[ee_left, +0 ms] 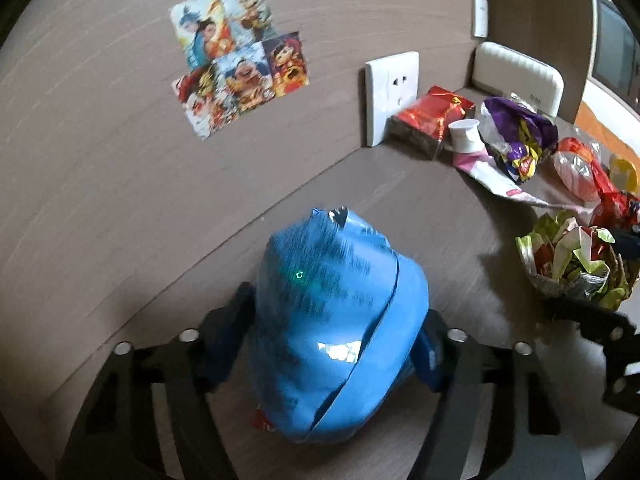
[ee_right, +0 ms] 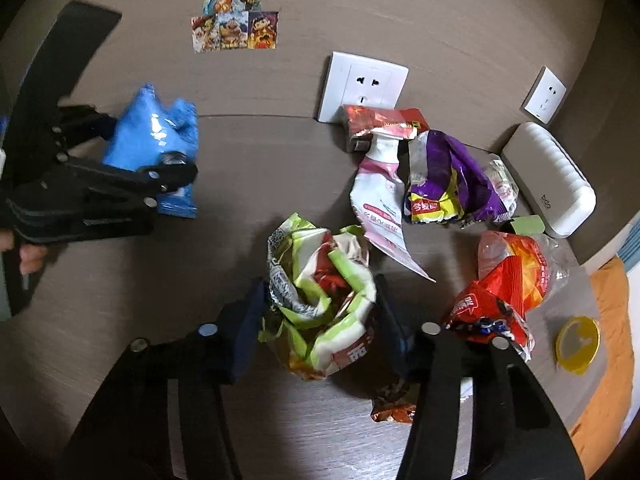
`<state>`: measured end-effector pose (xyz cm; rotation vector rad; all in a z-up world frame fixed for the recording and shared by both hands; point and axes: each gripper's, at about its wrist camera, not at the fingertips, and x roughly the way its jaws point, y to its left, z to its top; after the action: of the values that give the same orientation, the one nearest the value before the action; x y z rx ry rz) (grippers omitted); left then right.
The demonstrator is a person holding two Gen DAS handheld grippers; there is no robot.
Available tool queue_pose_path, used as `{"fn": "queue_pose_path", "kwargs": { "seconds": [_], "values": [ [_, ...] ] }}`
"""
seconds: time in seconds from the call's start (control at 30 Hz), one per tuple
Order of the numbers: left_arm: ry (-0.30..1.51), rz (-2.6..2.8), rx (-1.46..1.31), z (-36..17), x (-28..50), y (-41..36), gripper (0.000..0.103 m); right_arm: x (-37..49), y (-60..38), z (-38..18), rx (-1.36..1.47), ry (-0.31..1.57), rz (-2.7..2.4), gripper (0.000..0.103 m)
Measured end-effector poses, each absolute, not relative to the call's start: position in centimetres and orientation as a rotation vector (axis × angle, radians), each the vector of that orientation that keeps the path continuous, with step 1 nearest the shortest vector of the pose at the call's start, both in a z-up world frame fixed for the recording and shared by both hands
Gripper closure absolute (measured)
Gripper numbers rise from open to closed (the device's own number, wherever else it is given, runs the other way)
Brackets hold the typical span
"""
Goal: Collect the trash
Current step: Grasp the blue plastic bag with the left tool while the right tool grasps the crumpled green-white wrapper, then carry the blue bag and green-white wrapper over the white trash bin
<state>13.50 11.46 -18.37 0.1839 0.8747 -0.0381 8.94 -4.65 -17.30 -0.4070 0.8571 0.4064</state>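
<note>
Blue wrapper [ee_left: 336, 328] sits clamped in left hand-held gripper [ee_left: 332, 344]; right hand-held gripper [ee_right: 320, 320] clamps green wrapper [ee_right: 320, 300].

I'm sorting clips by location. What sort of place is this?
Probably a room in a home, perhaps a bedroom: a wood-grain table set against a matching wall with cartoon stickers and wall sockets. Snack wrappers litter the table, and what may be orange bedding lies beside it.

Black gripper [ee_left: 336, 344] frames, silver round fasteners, dark-blue pads [ee_right: 248, 328], probably foam; bare fingers [ee_right: 30, 254].
</note>
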Motion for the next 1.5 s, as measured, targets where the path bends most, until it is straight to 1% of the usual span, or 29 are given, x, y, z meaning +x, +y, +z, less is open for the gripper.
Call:
{"fn": "queue_pose_path", "kwargs": {
  "seconds": [0.1,0.2,0.3,0.5,0.7,0.9,1.03,1.17,1.33,1.5],
  "values": [
    [0.873,-0.058,0.173,-18.1,13.5,11.3,0.041,8.8,-4.9,-16.7,-0.39,0.855,0.419,0.052],
    [0.877,-0.065,0.15,-17.5,13.2,11.5,0.042,8.5,-5.3,-15.2,-0.359,0.829,0.422,0.052],
    [0.854,-0.045,0.157,-15.6,12.3,11.3,0.042,8.1,-6.0,-13.2,-0.313,0.791,0.433,0.052],
    [0.781,-0.032,0.181,-9.8,9.7,9.5,0.042,7.0,-9.3,-7.2,-0.164,0.682,0.44,0.052],
    [0.71,-0.14,0.207,-4.8,6.9,4.1,0.042,4.9,-15.2,-2.3,-0.082,0.575,0.357,0.052],
    [0.629,-0.316,0.28,-2.6,5.8,-3.3,0.042,1.7,-21.5,0.3,-0.09,0.52,0.189,0.052],
    [0.63,-0.447,0.315,-3.0,5.2,-8.7,0.042,-0.7,-26.2,0.5,-0.082,0.521,0.07,0.052],
    [0.656,-0.567,0.35,-4.1,4.1,-14.5,0.042,-2.9,-30.1,-0.4,-0.071,0.56,-0.009,0.052],
    [0.703,-0.69,0.412,-7.2,2.5,-22.4,0.042,-5.9,-35.6,-3.3,-0.077,0.639,-0.093,0.051],
    [0.789,-0.804,0.467,-11.6,1.3,-29.4,0.042,-8.0,-41.9,-7.8,-0.062,0.754,-0.128,0.051]
  ]
}}
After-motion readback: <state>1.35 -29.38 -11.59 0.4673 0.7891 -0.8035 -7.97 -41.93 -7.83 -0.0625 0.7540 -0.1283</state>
